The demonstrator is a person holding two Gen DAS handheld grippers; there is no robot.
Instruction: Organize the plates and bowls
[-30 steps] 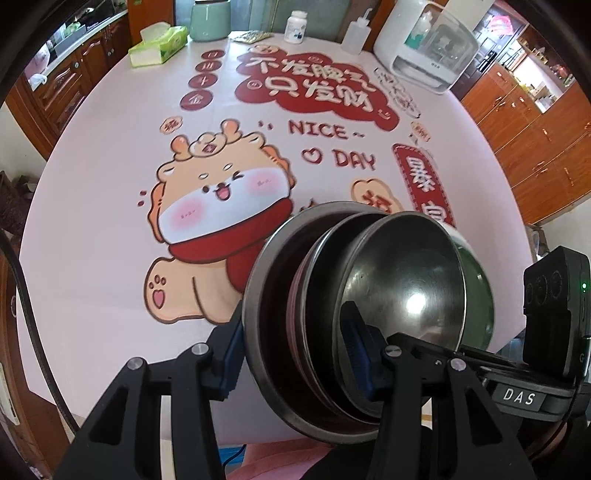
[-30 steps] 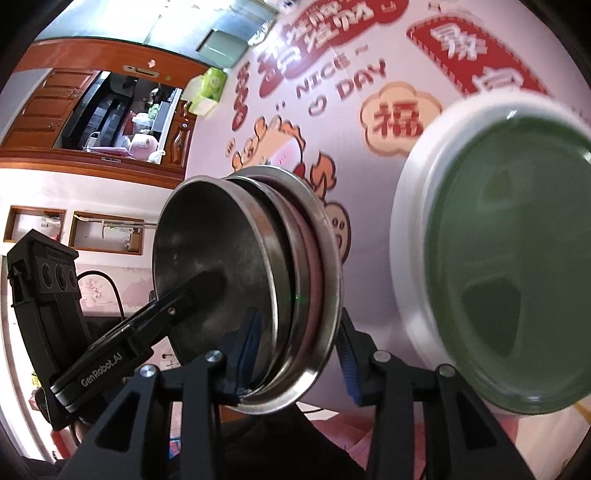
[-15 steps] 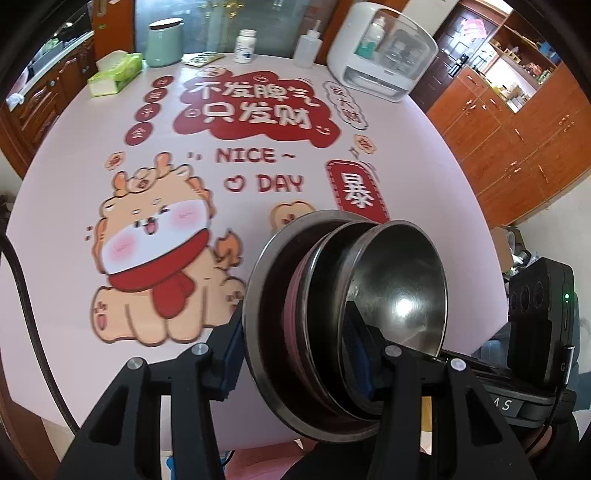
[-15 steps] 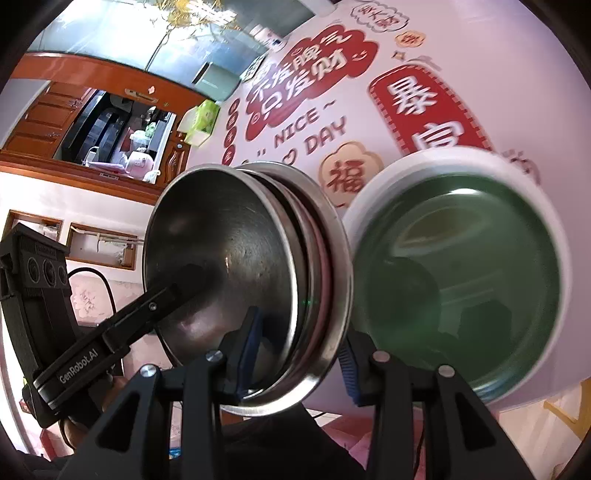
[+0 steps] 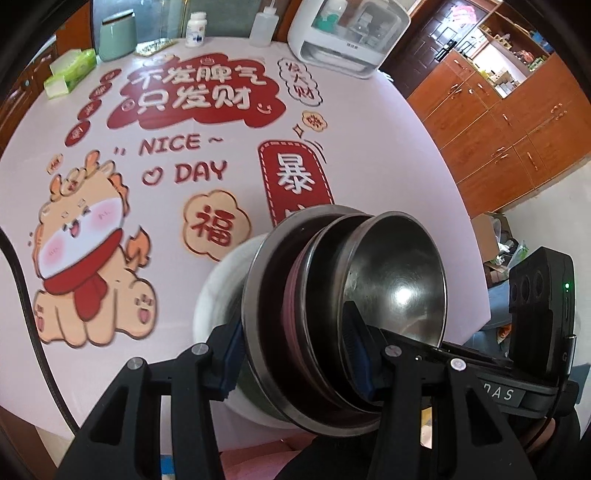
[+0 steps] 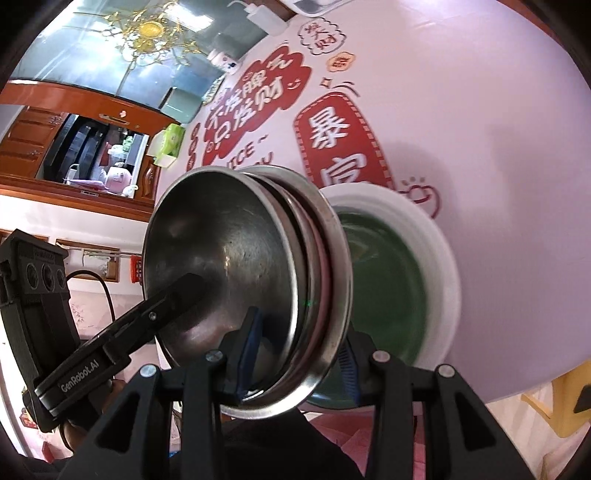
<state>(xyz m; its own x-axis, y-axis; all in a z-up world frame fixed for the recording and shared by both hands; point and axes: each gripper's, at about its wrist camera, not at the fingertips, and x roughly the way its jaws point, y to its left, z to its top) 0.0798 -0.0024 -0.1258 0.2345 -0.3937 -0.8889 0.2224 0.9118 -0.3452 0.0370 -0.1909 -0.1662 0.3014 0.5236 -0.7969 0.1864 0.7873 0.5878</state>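
A nested stack of steel bowls and plates [image 5: 343,314], with a pink rim between them, is held tilted above the table's near edge. My left gripper [image 5: 295,358] is shut on the stack's rim from one side. My right gripper [image 6: 299,354] is shut on the same stack [image 6: 236,266] from the other side. Just behind the stack, a white plate with a green centre [image 6: 399,273] lies on the table; its white rim shows in the left wrist view [image 5: 218,295].
The pink tablecloth [image 5: 369,147] has red prints and a cartoon dragon [image 5: 81,258]. At the far edge stand a white appliance [image 5: 343,33], bottles [image 5: 195,26], a green canister [image 5: 118,35] and a tissue box [image 5: 70,72]. Wooden cabinets [image 5: 517,122] are at the right.
Both grippers have carried the stack to the right along the table's near edge, towards the white and green plate. The grips have not changed.
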